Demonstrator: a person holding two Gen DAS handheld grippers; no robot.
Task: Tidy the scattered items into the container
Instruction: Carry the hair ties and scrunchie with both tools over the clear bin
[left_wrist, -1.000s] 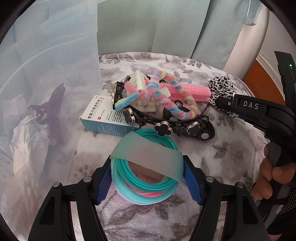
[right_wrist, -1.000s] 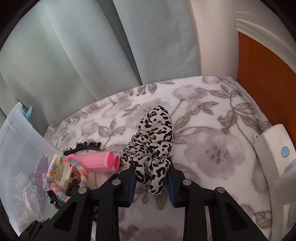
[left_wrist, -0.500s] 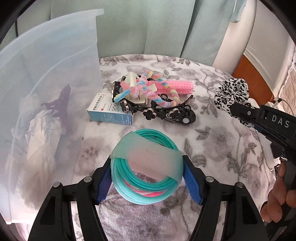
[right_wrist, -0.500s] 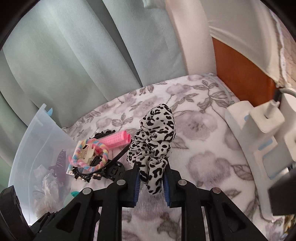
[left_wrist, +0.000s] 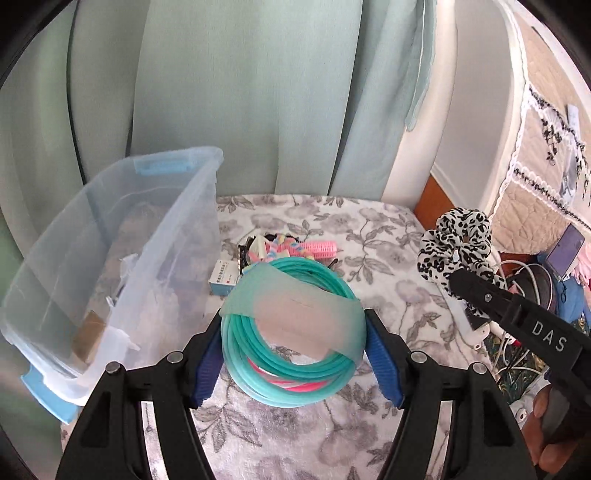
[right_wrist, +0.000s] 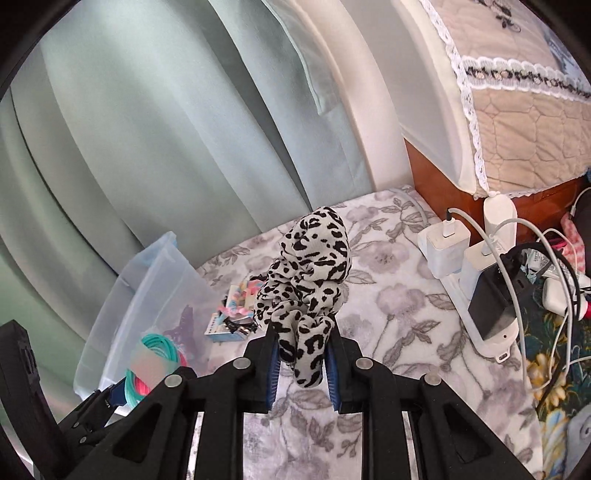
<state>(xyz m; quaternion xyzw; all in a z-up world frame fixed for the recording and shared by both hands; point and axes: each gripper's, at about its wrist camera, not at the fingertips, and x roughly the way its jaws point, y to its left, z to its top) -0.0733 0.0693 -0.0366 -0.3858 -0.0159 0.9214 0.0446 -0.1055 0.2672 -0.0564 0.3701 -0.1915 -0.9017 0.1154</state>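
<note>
Clear, glossy plastic storage bin; smooth teal rubbery tubing coil under a matt translucent band; soft leopard-print cloth scrunchie; plush floral grey blanket.

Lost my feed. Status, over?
Left tool holds teal rings. Right tool holds spotted scrunchie. Bin open, path clear.

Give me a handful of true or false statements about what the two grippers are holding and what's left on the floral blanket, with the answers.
1. The left gripper grips a bundle of teal rings. True.
2. The right gripper is empty. False: it is shut on the leopard-print scrunchie.
3. The clear plastic bin stands on the gripped bundle's left in the left wrist view. True.
4. The pink hair roller is already in the bin. False: it lies on the floral blanket.
</note>
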